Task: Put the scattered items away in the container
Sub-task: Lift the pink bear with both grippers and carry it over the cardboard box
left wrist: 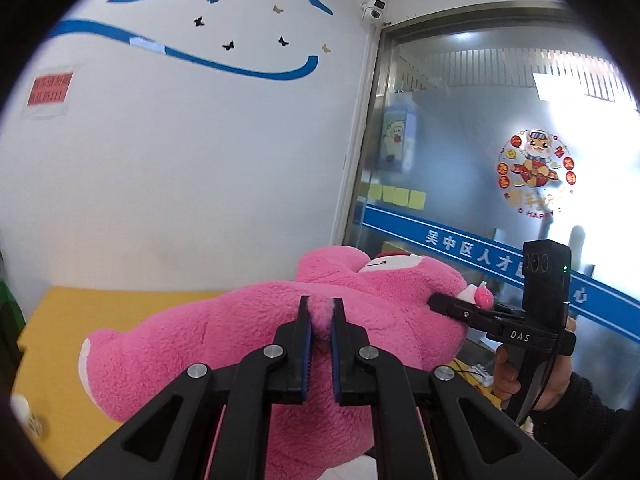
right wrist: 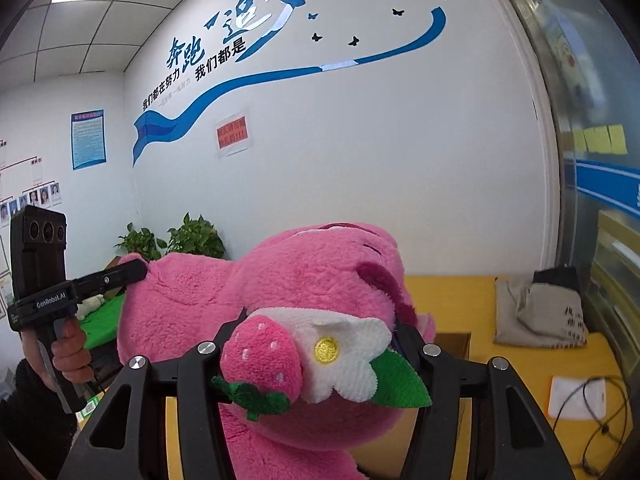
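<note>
A big pink plush bear (left wrist: 224, 344) hangs in the air above the yellow table, held by both grippers. My left gripper (left wrist: 321, 312) is shut on a pinch of its pink fur. My right gripper (right wrist: 320, 344) is shut on the bear's head by its strawberry-and-flower decoration (right wrist: 304, 360), which hides the fingertips. In the left wrist view the right gripper (left wrist: 452, 306) grips the bear's right side. In the right wrist view the left gripper (right wrist: 128, 274) touches the bear's left side. No container shows clearly.
A yellow table (right wrist: 472, 312) lies below, with a grey cloth bag (right wrist: 548, 312), a white pad with a black cable (right wrist: 576, 396) and a cardboard edge (right wrist: 452, 340). Potted plants (right wrist: 176, 240) and green cloth (right wrist: 104, 320) stand at left. A glass partition (left wrist: 480, 160) is at right.
</note>
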